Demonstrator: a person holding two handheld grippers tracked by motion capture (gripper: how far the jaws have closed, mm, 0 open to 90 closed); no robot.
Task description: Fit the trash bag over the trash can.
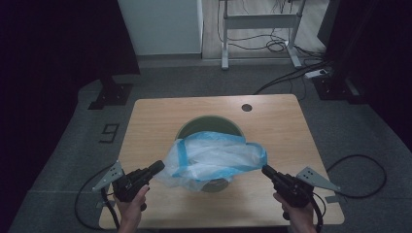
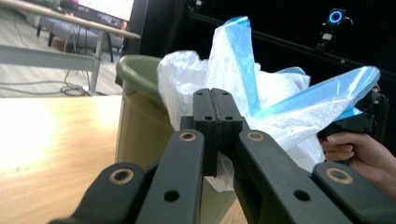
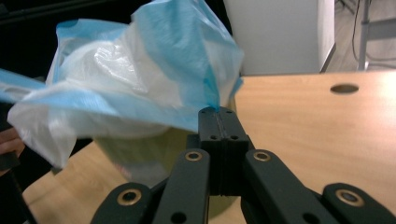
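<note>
A white plastic bag with blue bands [image 1: 214, 158] is stretched over the near half of a green bin [image 1: 210, 125] in the middle of the table. My left gripper [image 1: 159, 166] is shut on the bag's left edge. My right gripper [image 1: 265, 169] is shut on its right corner. In the left gripper view the shut jaws pinch the bag [image 2: 261, 93] in front of the bin [image 2: 140, 116], with the other hand [image 2: 359, 151] at the far right. In the right gripper view the bag [image 3: 135, 79] fans up and left from the shut jaws.
The wooden table [image 1: 155, 121] has a round cable hole [image 1: 247, 108] at its back right. Cables trail from both grippers over the table's near edge. Beyond the table stand a white cabinet [image 1: 160, 26] and a desk frame [image 1: 260, 22].
</note>
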